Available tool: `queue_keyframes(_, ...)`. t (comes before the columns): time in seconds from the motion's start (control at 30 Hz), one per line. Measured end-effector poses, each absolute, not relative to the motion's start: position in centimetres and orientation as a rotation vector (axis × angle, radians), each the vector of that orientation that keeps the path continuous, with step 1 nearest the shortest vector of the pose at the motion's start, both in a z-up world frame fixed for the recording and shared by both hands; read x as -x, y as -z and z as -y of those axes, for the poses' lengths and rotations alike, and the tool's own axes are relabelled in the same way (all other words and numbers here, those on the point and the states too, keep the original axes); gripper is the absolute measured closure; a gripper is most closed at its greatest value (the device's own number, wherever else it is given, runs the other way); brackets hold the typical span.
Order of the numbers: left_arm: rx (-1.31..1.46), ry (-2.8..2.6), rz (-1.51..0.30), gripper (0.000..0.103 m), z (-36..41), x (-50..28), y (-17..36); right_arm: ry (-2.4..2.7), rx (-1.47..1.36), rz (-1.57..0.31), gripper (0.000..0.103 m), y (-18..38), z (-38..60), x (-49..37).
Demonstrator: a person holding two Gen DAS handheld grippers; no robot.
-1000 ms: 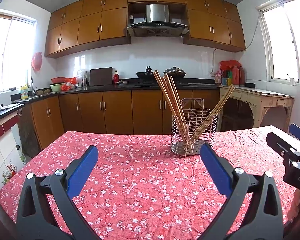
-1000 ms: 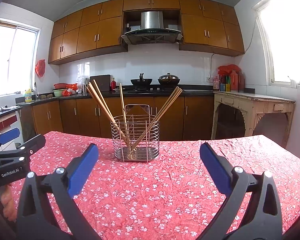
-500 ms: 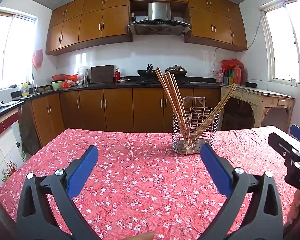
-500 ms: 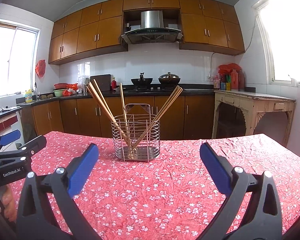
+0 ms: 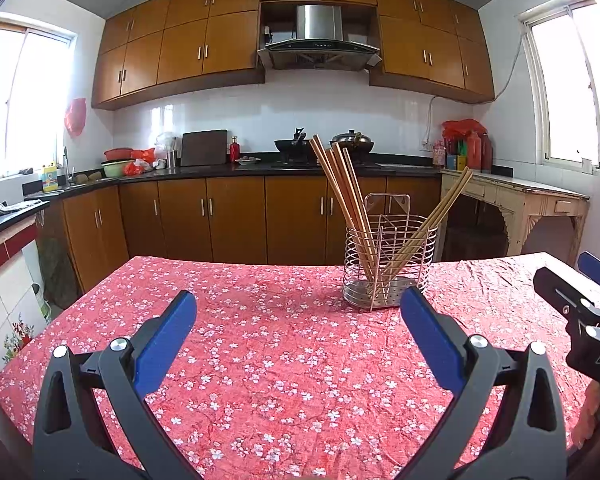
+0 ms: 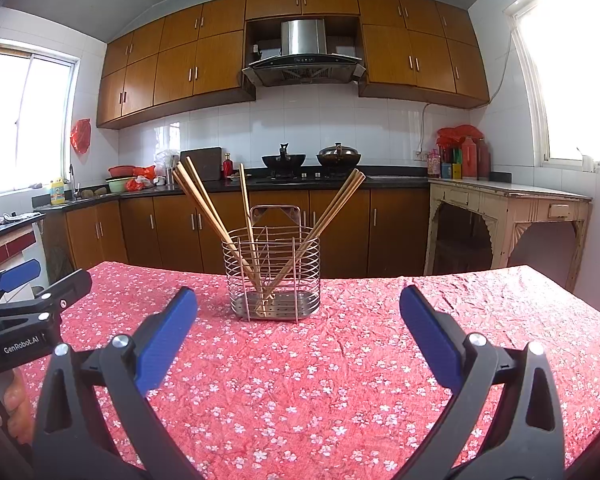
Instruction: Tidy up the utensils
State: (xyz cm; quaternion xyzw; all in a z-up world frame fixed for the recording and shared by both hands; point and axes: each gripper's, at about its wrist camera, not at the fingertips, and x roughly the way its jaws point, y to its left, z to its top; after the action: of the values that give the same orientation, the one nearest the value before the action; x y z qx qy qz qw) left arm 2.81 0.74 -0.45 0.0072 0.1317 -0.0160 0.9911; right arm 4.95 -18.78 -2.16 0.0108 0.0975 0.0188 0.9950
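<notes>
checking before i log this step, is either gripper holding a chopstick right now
No, the left gripper and right gripper are both open and empty, and the chopsticks stand in the wire holder.

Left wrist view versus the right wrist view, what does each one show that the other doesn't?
Only the left wrist view shows the right gripper at its right edge. Only the right wrist view shows the left gripper at its left edge, with a GenRobot.AI label. Both show the wire chopstick holder with wooden chopsticks standing on the red floral tablecloth, and both grippers open and empty.
</notes>
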Motion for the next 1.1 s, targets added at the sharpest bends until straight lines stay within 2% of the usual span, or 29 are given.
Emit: queue_keyframes(1.1, -0.016, 0.028, -0.271, 0.002, -0.64, -3.05, 0.50, -0.037, -0.026, -0.194, 0.004, 2.25, 19.01, -4.98)
